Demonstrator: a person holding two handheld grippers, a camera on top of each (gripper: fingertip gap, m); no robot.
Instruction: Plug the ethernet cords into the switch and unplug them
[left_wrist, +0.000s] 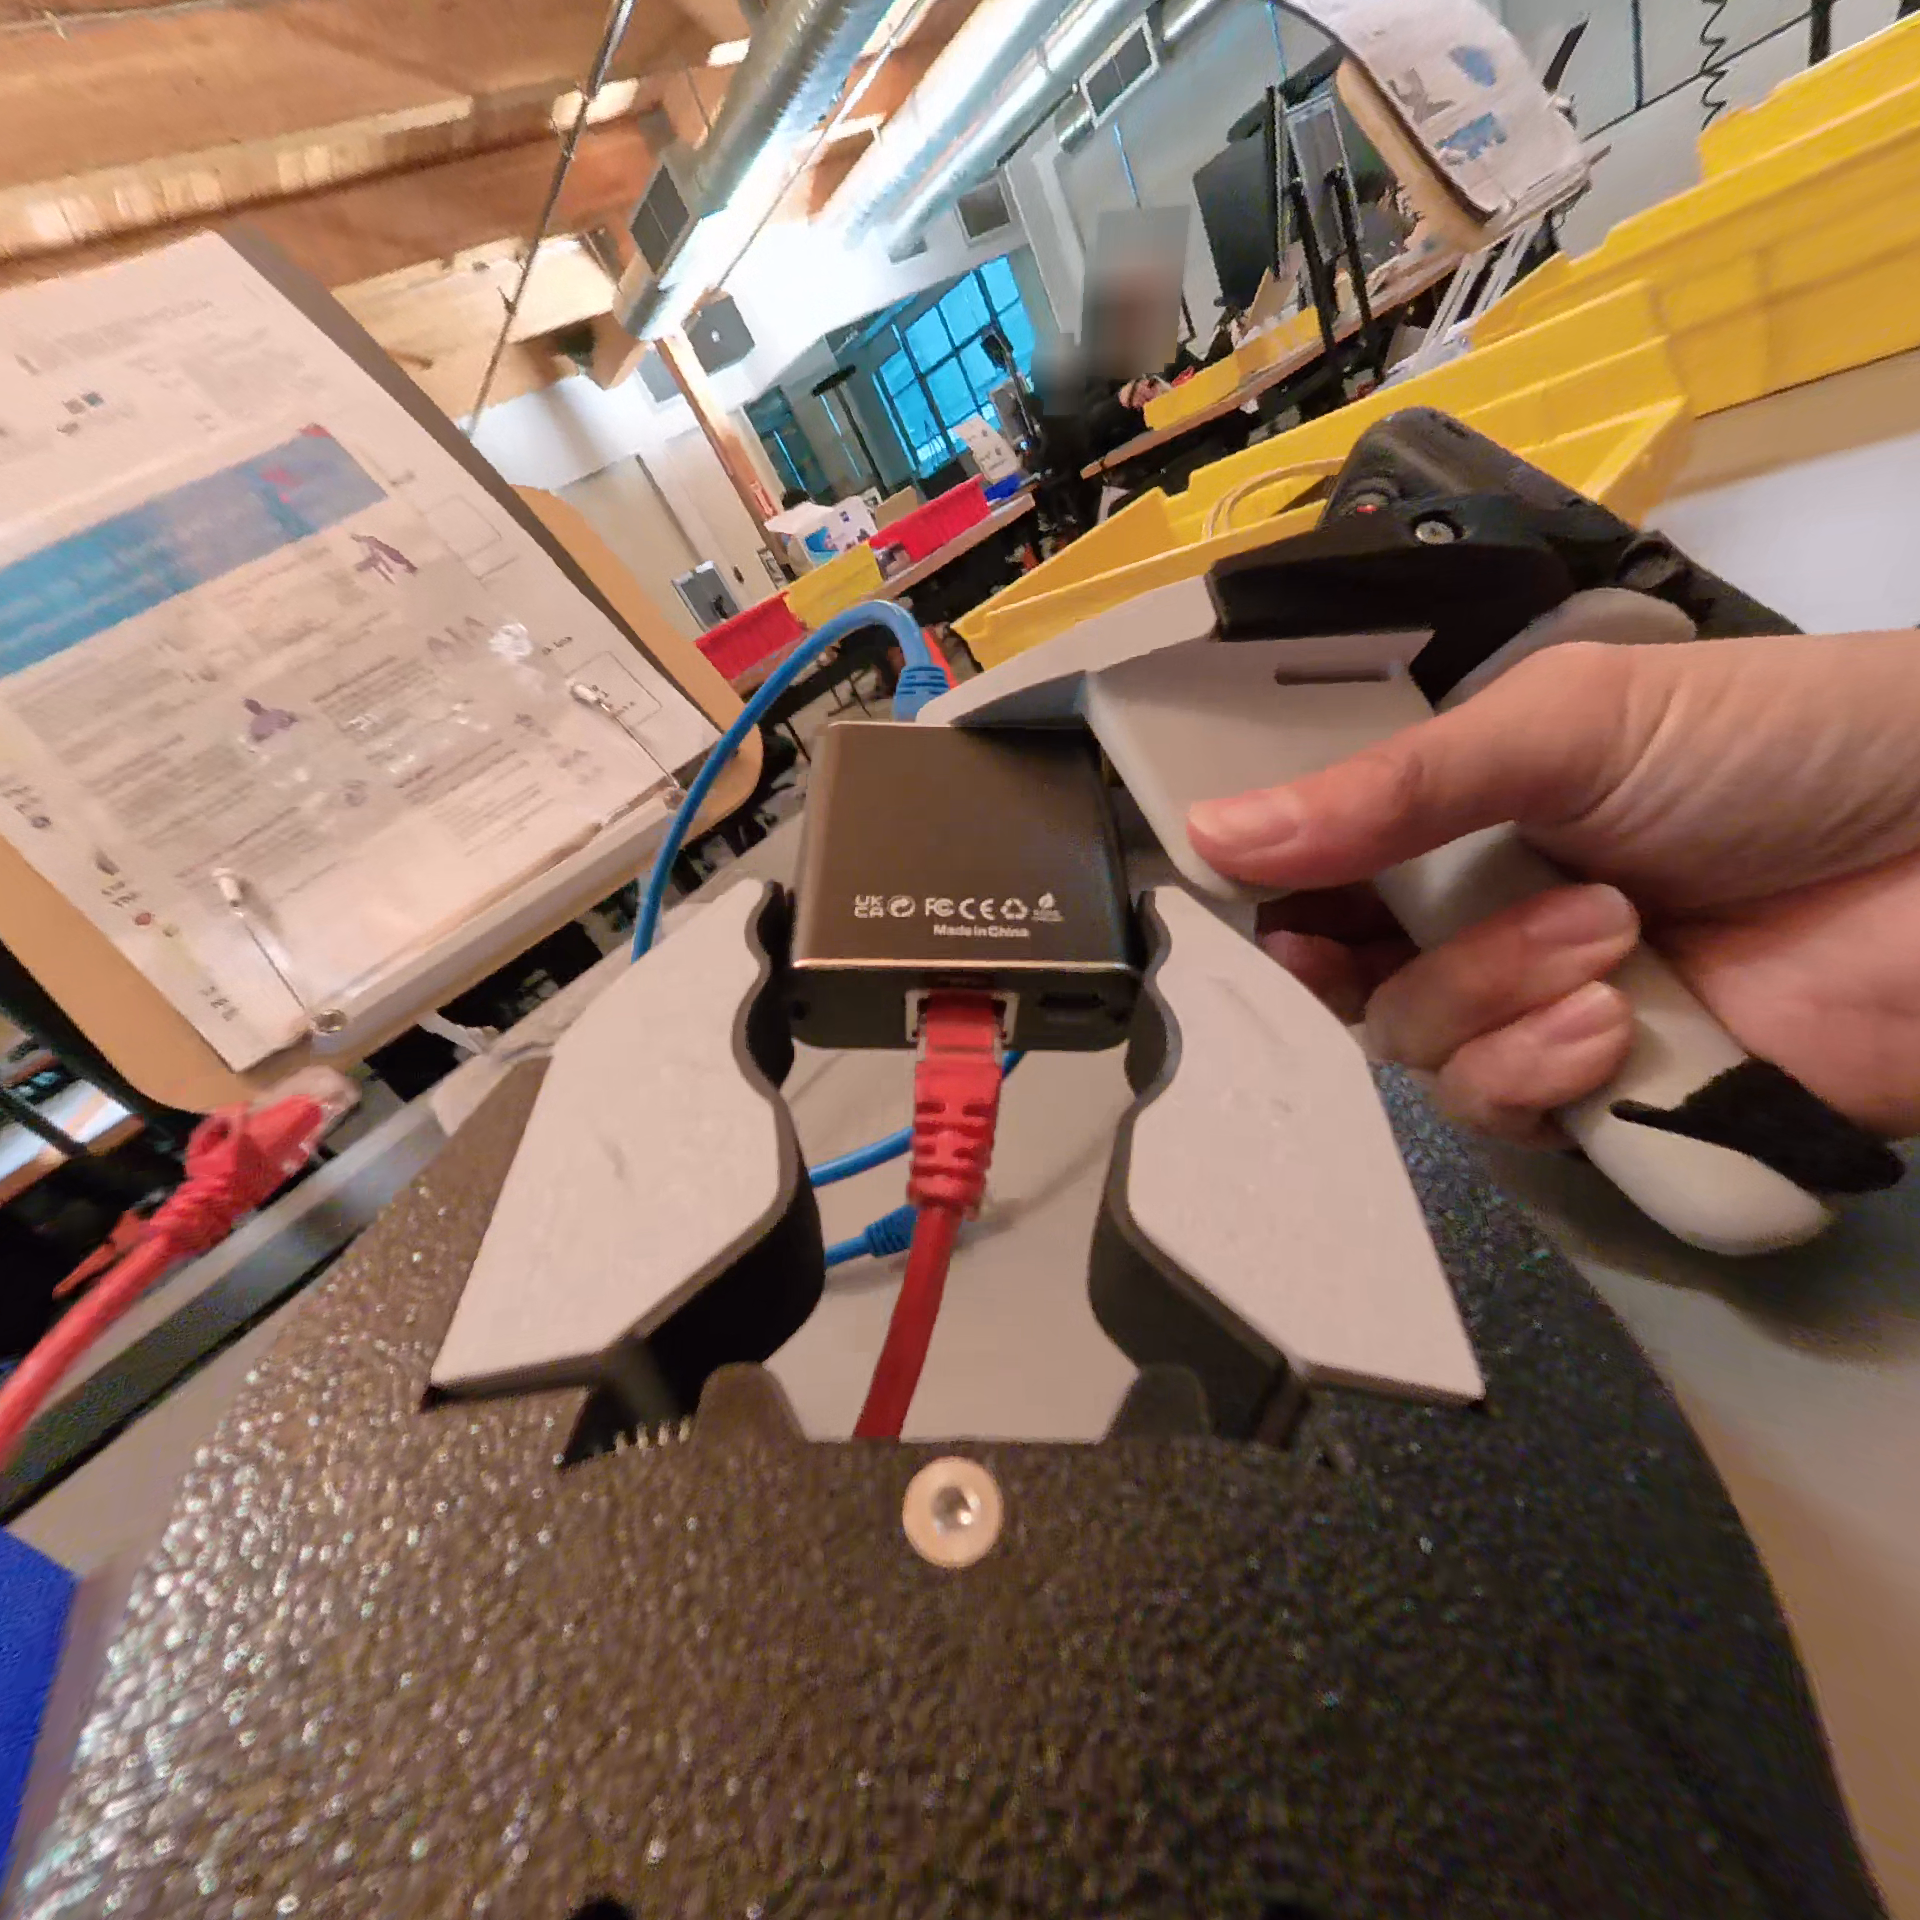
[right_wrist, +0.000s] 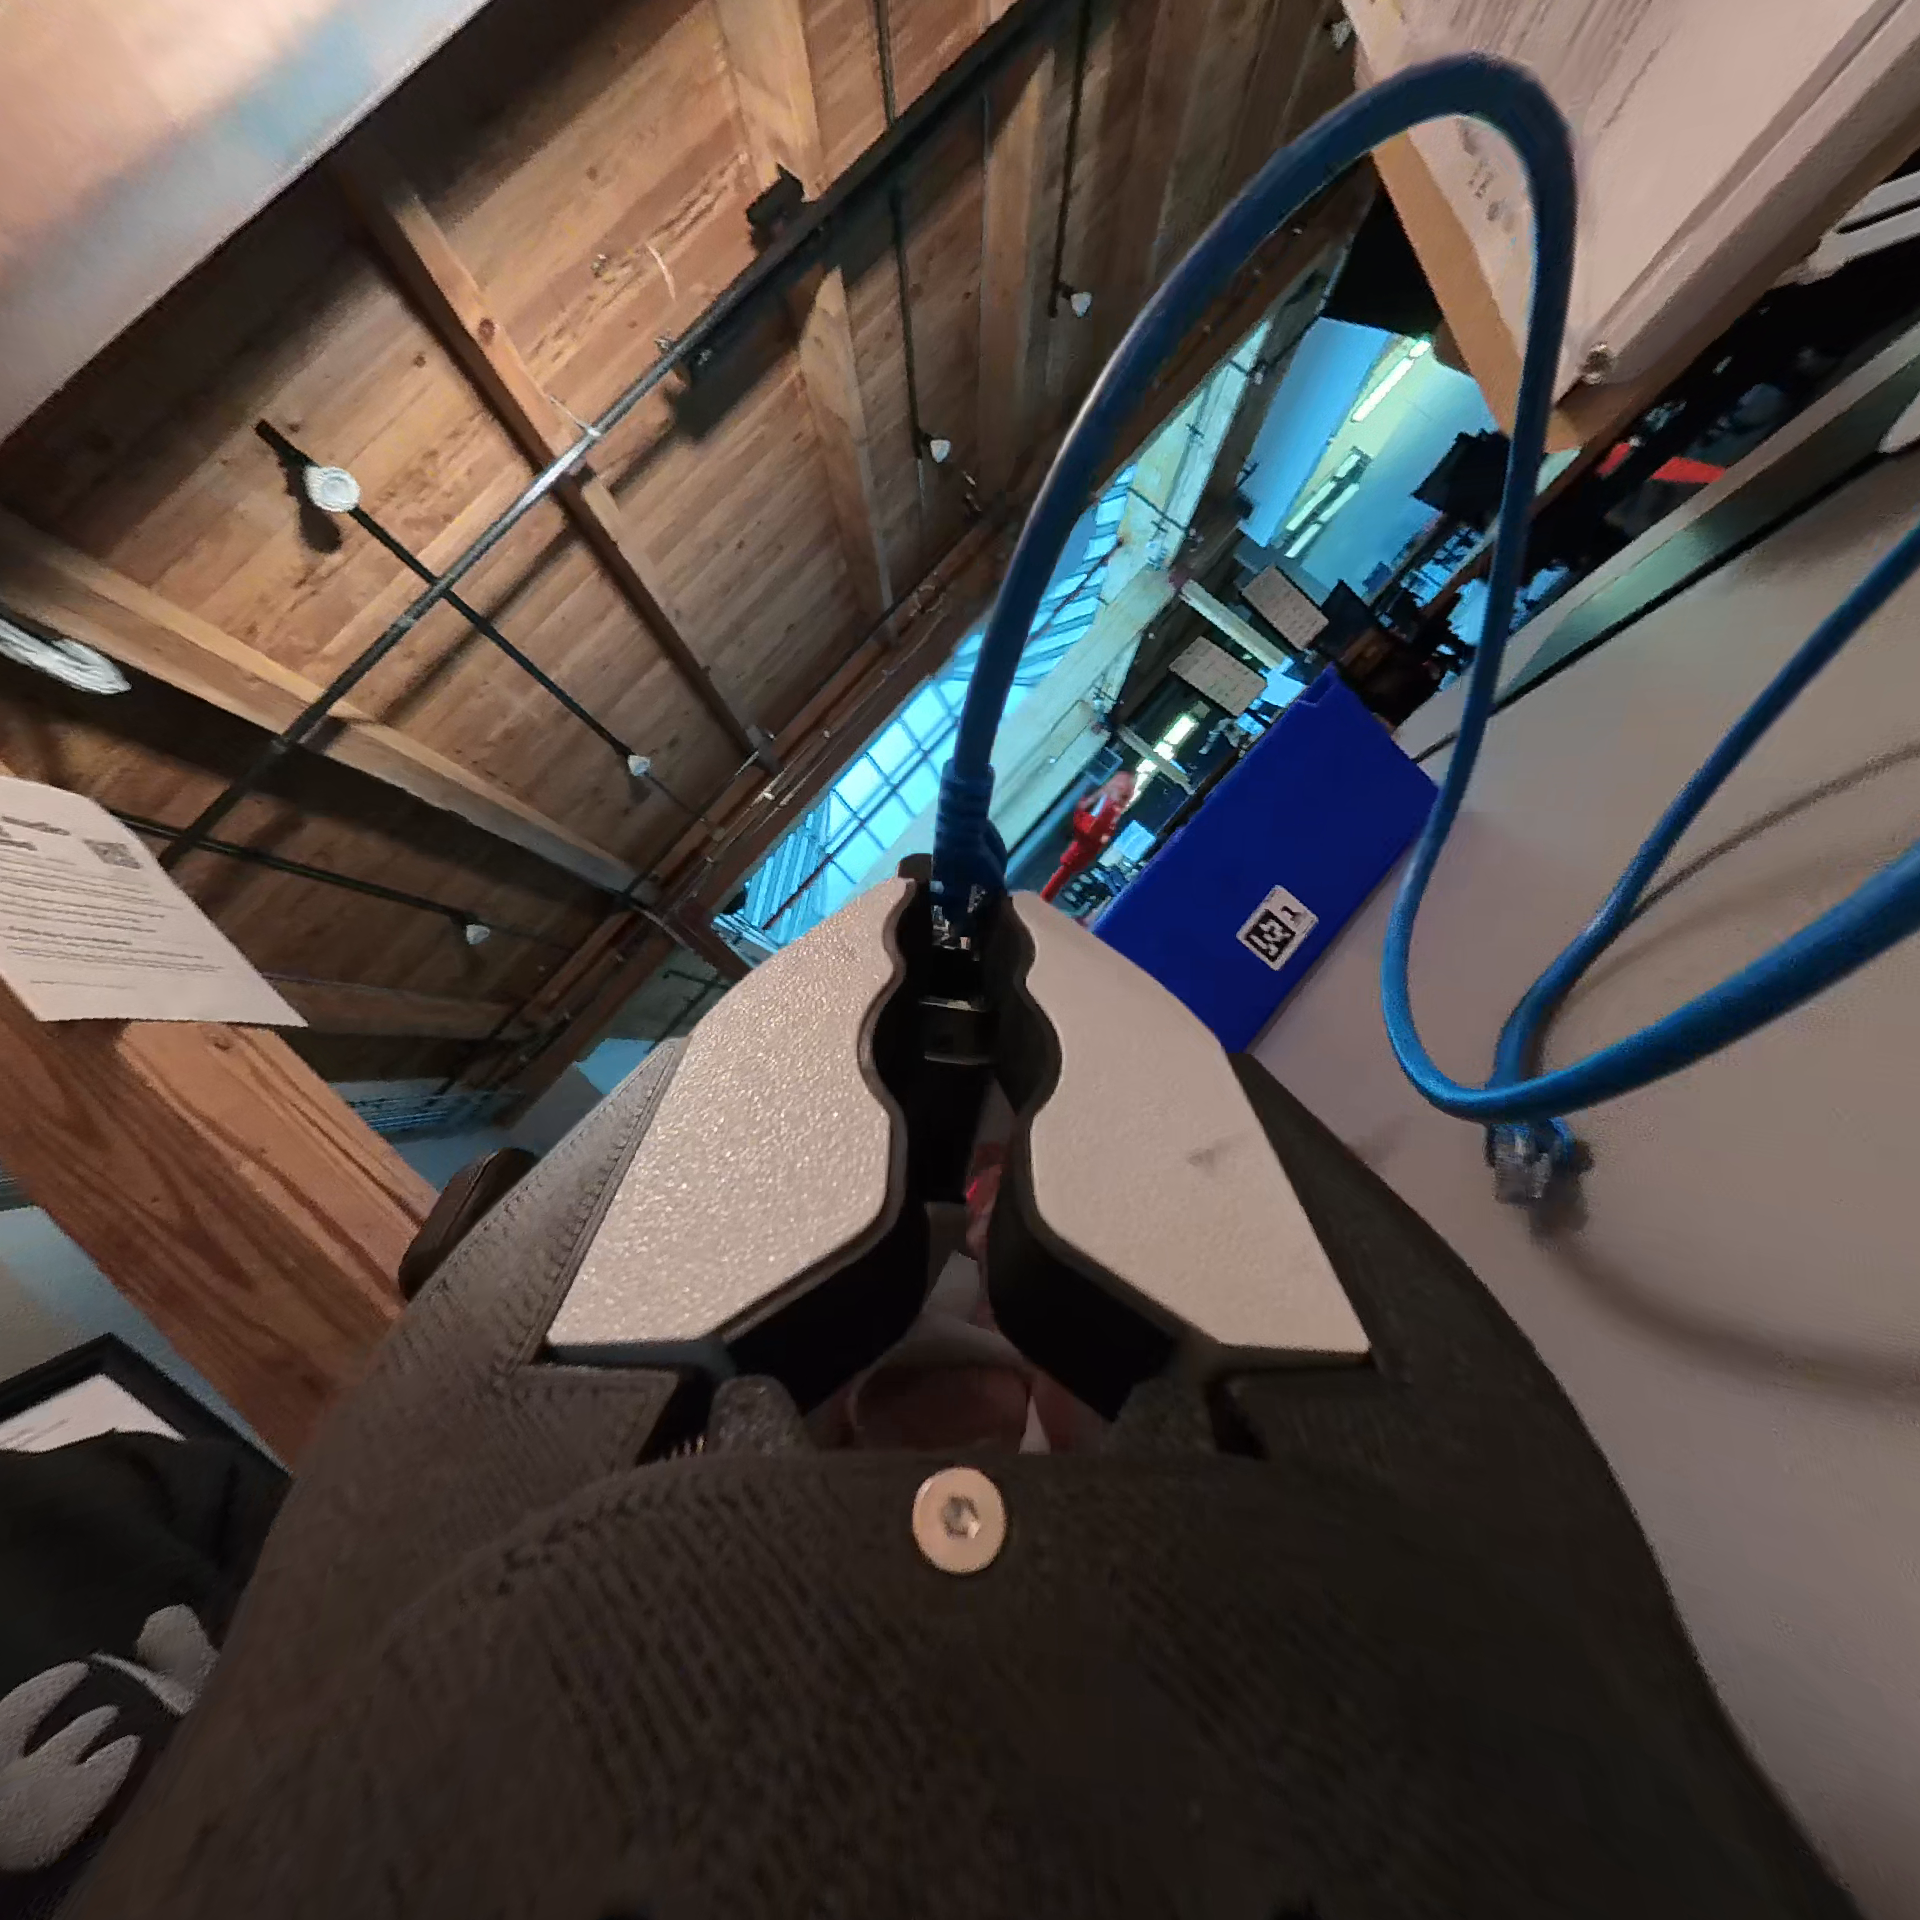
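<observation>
The left tool (left_wrist: 961, 971) holds the black switch (left_wrist: 961, 862) clamped by its two side walls between the grey fingers (left_wrist: 665, 1101), lifted clear of the pale counter (left_wrist: 1766, 1455). The switch's long axis runs straight away from the left wrist camera, along the fingers, with its near short face turned back toward the lens and its flat marked face up. A red ethernet cord (left_wrist: 940, 1174) is seated in the port on that near face; its plug and boot point into the switch, and the cable trails back toward the camera between the fingers. A second red plug (left_wrist: 249, 1143) lies to the left at the counter edge. At the far end of the switch the right tool (left_wrist: 997, 696), held in a person's hand (left_wrist: 1621, 883), reaches in from the right, with a blue ethernet cord (left_wrist: 717, 769) arcing out and down on the left. In the right wrist view the right tool (right_wrist: 961, 935) is closed narrowly on the blue cord's plug (right_wrist: 961, 904), which meets a dark body, apparently the switch, between the fingertips; whether the plug is fully seated cannot be told. The blue cord (right_wrist: 1247, 270) rises from the plug, loops over to the right and comes down onto the counter (right_wrist: 1714, 1351), where its free plug (right_wrist: 1527, 1164) lies. A blue bin (right_wrist: 1278, 862) stands just beyond the tool.
</observation>
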